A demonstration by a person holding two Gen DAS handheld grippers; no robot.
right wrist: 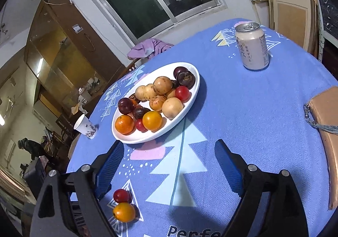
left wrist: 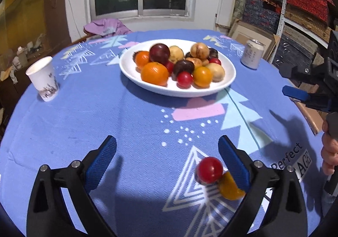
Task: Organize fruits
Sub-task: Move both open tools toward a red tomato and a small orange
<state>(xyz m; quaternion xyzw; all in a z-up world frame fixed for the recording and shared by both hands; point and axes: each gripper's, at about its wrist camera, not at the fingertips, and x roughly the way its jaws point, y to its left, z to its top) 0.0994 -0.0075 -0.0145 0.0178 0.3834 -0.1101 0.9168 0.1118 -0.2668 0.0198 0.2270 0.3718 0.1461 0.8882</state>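
Note:
A white plate (left wrist: 190,92) heaped with oranges, dark plums, pale round fruits and small red tomatoes sits mid-table. Two fruits lie apart from it on the blue cloth: a red tomato (left wrist: 209,170) and a yellow fruit (left wrist: 229,187), touching each other. My left gripper (left wrist: 166,146) is open above the cloth; the tomato lies just inside its right finger, which partly hides the yellow fruit. My right gripper (right wrist: 169,148) is open with nothing between its fingers. In the right wrist view, the plate (right wrist: 147,139) is ahead, and the tomato (right wrist: 121,195) and yellow fruit (right wrist: 124,212) lie by the left finger.
A paper cup (left wrist: 43,79) stands at the table's left edge and a drink can (left wrist: 252,54) at the far right. A tan zip pouch (right wrist: 329,131) lies at the right edge. A person's hand (left wrist: 329,152) holds the right gripper's handle. A purple cloth (left wrist: 106,26) lies behind the table.

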